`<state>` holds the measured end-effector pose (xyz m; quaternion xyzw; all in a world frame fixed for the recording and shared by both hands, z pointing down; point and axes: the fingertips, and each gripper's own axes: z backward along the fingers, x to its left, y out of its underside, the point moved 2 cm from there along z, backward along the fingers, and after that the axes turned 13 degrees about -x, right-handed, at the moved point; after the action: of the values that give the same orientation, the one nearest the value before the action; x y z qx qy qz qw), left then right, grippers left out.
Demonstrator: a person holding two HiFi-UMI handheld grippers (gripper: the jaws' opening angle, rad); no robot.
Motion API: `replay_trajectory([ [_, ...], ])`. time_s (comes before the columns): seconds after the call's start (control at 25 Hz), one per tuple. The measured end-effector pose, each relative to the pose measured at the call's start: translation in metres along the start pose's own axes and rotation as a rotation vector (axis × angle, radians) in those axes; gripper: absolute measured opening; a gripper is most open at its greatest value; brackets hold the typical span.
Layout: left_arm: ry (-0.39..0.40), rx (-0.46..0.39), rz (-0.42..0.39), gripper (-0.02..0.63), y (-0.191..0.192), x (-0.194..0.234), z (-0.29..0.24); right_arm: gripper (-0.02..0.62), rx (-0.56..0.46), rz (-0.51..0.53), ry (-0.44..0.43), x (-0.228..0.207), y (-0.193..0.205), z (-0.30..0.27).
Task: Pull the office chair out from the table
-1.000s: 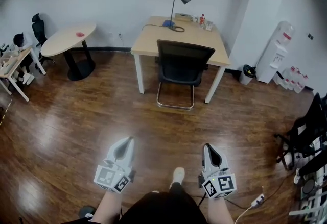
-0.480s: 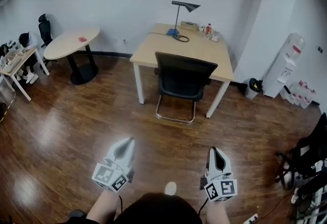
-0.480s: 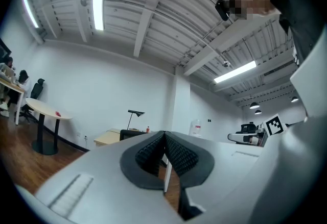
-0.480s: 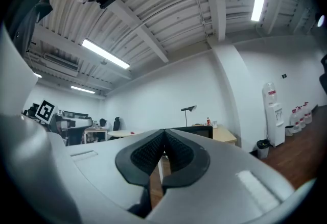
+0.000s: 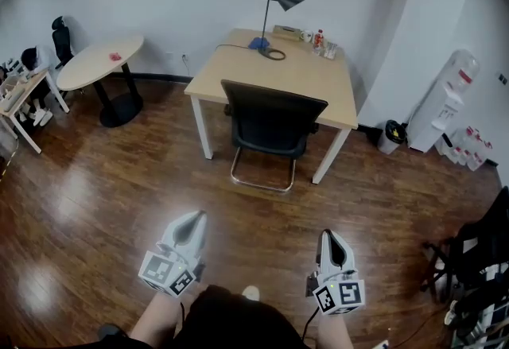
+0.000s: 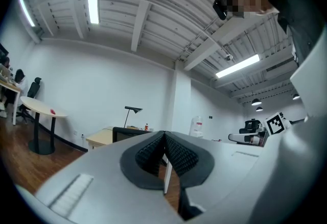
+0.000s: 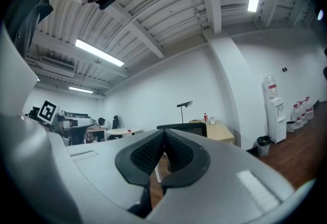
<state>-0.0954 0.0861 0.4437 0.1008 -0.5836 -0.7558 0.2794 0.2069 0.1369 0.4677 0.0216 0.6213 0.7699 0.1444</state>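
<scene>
Black chrome-framed office chair (image 5: pixel 272 126): tucked under pale wooden tabletop (image 5: pixel 306 73).
Jaws: both pairs clenched, empty.
Risk: clenched jaws glance off backrest.

Our closed left claw (image 6: pixel 164 137) hides most of the chair (image 6: pixel 122 132) well ahead of it; farther off, the bits (image 5: pixel 318 40) on the table (image 5: pixel 238 65) are too small for us to name.

floor (image 5: pixel 119 204): dark wood — office chair (image 5: pixel 270 123), round table (image 5: pixel 99 61) stand on it | table (image 5: pixel 314 85): lamp (image 5: pixel 259 43), bottle (image 5: pixel 317 39) at far edge
</scene>
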Motion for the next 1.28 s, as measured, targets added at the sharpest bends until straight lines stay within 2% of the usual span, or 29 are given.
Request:
replay_trajectory([
  [0.44,-0.036,0.003,0.024,0.002,0.023,0.032,-0.050,0.014,0.005,-0.010,0.013,-0.025,0.023,-0.060],
  [0.68,-0.021,0.003,0.024,0.002,0.031,0.075,-0.099,0.014,-0.005,-0.002,0.056,-0.039,0.032,-0.112],
  [0.92,0.012,0.003,-0.008,0.000,0.037,0.112,-0.152,0.014,-0.002,0.023,0.052,-0.043,0.042,-0.170],
  [1.28,0.034,0.002,0.033,0.002,0.039,0.175,-0.202,0.014,0.010,0.032,0.060,-0.040,0.063,-0.237],
])
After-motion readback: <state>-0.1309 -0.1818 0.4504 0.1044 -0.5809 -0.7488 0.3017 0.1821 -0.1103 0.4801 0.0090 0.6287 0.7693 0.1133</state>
